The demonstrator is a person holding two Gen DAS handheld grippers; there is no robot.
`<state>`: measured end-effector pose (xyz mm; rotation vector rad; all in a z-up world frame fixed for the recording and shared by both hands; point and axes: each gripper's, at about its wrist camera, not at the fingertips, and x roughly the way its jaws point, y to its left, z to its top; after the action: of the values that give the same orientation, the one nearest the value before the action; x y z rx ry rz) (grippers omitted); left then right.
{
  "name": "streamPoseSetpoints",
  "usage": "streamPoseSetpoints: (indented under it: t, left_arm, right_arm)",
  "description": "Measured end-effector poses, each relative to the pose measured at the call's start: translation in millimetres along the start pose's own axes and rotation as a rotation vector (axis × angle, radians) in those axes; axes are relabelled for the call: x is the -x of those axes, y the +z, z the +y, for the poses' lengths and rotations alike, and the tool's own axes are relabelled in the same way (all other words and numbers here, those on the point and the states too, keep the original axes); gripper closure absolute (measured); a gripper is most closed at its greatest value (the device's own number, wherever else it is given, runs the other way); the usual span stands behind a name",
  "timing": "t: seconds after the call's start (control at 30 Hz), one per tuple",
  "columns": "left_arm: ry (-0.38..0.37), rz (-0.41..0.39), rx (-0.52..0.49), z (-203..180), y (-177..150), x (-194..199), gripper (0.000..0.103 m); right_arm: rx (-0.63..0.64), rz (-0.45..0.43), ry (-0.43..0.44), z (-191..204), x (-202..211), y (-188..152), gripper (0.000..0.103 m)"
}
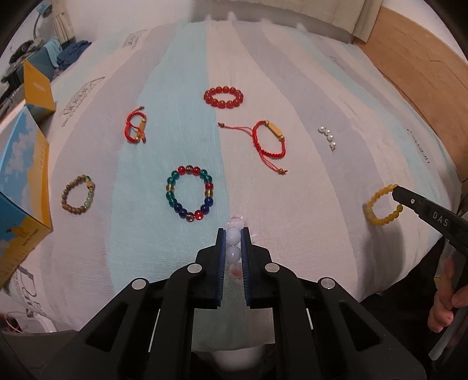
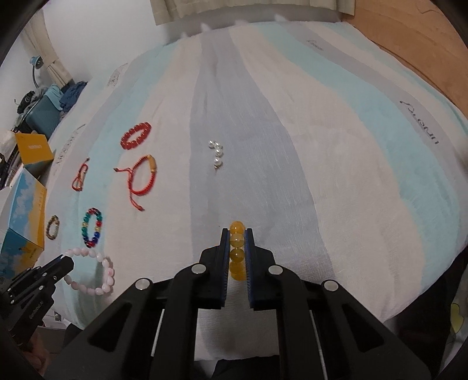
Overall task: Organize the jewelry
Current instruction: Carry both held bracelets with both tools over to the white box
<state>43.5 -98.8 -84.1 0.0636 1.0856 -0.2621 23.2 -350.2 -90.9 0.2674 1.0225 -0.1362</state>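
A bedroom in a home — the work surface is a bed (image 1: pixel 292 73) spread with a striped sheet (image 2: pixel 292 131) in pale blue, grey and white. A wooden headboard (image 1: pixel 415 58) runs along one side, curtains (image 2: pixel 234 8) hang at the far end, and folded clothes (image 1: pixel 70 52) sit piled on luggage — beside cardboard boxes (image 1: pixel 26 163).

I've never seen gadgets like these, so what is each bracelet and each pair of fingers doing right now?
Left gripper: shut on the pink bracelet.
Right gripper: shut on the yellow bracelet.
Multicolored bracelet: lying free on the bedsheet.
Red bead bracelet: lying free.
Pearl piece: lying free.
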Motion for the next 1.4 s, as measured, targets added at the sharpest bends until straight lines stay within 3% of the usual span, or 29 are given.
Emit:
streamPoseSetpoints:
  t: [0.4, 0.8, 1.1, 1.4]
  left_arm:
    - [0.011, -0.030, 0.019, 16, 16, 33, 0.094]
    - [0.065, -0.084, 0.083, 70, 47, 70, 0.094]
    - [0.137, -0.146, 0.101, 121, 76, 114, 0.094]
    - [0.214, -0.171, 0.181, 206, 83, 156, 0.094]
  right_arm:
    - [-0.001, -0.026, 0.029, 17, 24, 12, 0.094]
    - [0.050, -0.058, 0.023, 65, 47, 39, 0.094]
    - [0.112, -0.097, 0.065, 136, 65, 68, 0.094]
    - [0.228, -0.125, 0.145, 245, 79, 85, 0.094]
